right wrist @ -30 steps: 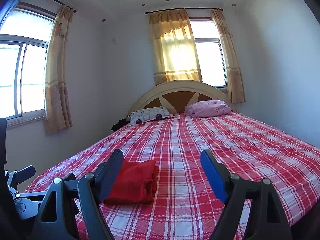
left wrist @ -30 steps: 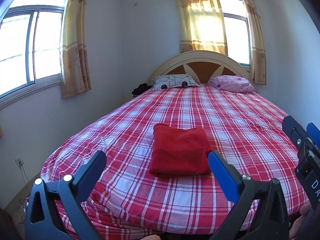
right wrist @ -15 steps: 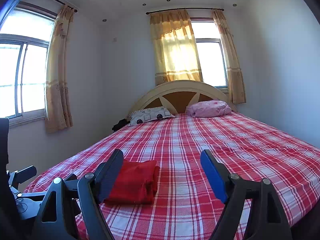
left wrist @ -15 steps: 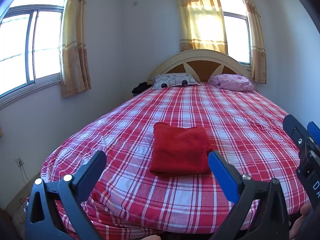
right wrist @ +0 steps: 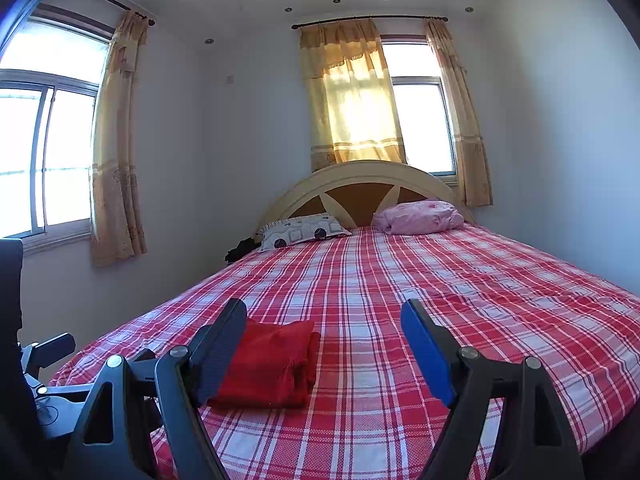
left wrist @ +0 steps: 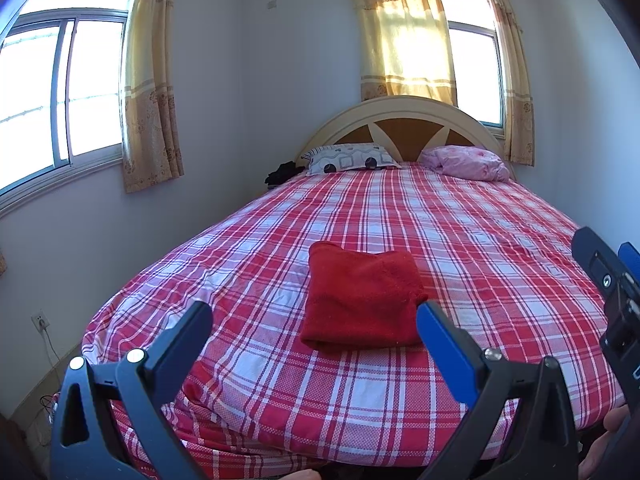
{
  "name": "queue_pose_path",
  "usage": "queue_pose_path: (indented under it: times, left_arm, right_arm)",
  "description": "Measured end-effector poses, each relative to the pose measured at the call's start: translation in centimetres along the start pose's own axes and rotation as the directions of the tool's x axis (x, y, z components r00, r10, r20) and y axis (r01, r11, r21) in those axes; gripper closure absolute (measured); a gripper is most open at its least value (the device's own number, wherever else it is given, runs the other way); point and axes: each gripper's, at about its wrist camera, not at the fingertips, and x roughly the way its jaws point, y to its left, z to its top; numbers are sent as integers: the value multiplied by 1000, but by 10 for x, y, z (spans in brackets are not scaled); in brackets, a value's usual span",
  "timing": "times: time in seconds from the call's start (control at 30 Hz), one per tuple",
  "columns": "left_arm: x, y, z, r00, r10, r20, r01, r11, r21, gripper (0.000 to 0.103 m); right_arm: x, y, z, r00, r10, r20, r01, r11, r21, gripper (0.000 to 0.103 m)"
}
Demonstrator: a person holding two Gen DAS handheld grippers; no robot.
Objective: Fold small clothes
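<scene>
A red garment (left wrist: 360,300) lies folded into a neat rectangle on the plaid bedspread (left wrist: 460,240), near the foot of the bed. My left gripper (left wrist: 314,320) hovers in front of it, open, with nothing between its fingers. In the right wrist view the same red garment (right wrist: 268,364) sits low and left, partly behind the left finger of my right gripper (right wrist: 324,320), which is open and empty above the bed. The right gripper's body (left wrist: 612,288) shows at the right edge of the left wrist view.
A patterned pillow (left wrist: 352,158) and a pink bundle (left wrist: 464,162) lie at the arched headboard (left wrist: 400,116). Dark clothing (left wrist: 282,172) sits by the bed's far left corner. Curtained windows are on the left and back walls. A wall socket (left wrist: 40,322) is low left.
</scene>
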Motion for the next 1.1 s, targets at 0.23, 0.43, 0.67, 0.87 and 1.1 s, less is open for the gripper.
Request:
queue_pose_path:
  times: [0.23,0.43,0.67,0.87,1.1]
  left_arm:
    - [3,2,-3,1000,9,-7,-9,1000,4,0]
    - [4,2,-2,1000,11,-8,-11,1000,5,0]
    - [5,1,-3,1000,15,-10,-15,1000,8,0]
    - [10,1,-3,1000,22,-21,-22,1000,7,0]
    - [11,2,-2,999,27,-23,-27,1000,7,0]
  right_arm:
    - [0,1,0,1000,-1,-2,1,1000,0,23]
    - [4,1,-2,1000,2,-13,-2,1000,5,23]
    - [7,2,-3,1000,3,-15,-3,1000,1,23]
    - [10,0,-5,1000,5,-27,-5,1000,3,23]
    - [10,0,-5,1000,5,-27,-5,1000,3,23]
